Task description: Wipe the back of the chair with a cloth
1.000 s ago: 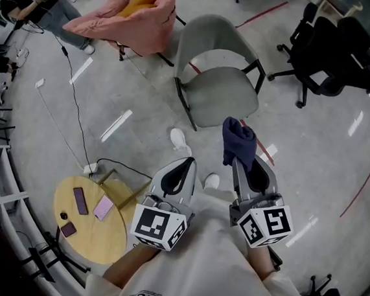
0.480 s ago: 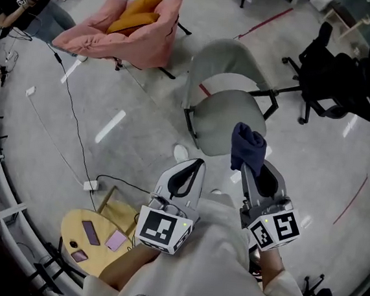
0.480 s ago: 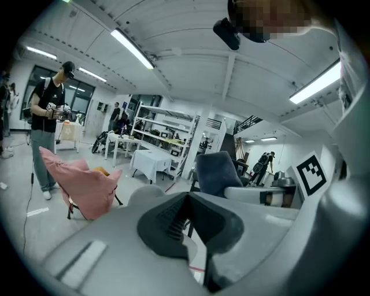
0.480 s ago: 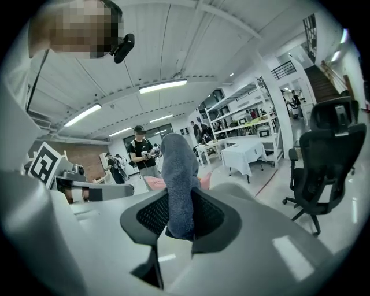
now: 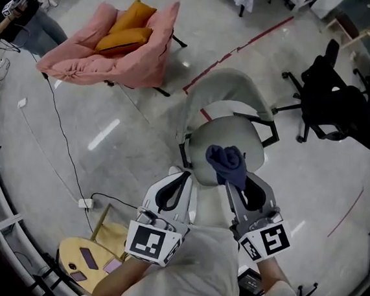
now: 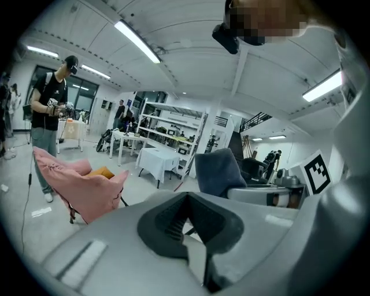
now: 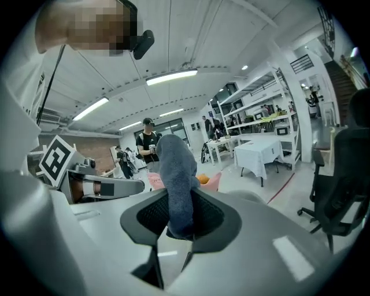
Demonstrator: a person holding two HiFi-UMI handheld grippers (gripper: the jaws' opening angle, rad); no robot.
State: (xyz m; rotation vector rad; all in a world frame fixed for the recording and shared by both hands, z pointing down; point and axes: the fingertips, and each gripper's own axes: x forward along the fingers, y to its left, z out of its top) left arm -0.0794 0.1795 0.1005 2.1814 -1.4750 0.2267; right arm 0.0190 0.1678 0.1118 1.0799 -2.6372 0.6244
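Chair (image 5: 228, 93): grey shell, dark legs, seen just ahead of both grippers. Cloth (image 5: 228, 162) (dark blue, bunched upright) is clamped between the jaws of the right gripper (image 5: 235, 181), overlapping the seat in the head view. Left gripper (image 5: 177, 184) is held alongside, jaws together, empty.

Head camera up high, staring steeply down: left hand-held gripper (image 5: 182, 174) and right hand-held gripper (image 5: 230, 178) sit low in frame, grey chair (image 5: 228, 90) just beyond them. Each gripper camera rides close behind its own jaws, looking level across the room. Both catch the pink armchair (image 6: 75, 193), the white-clothed table (image 6: 157, 162), and the other gripper alongside.
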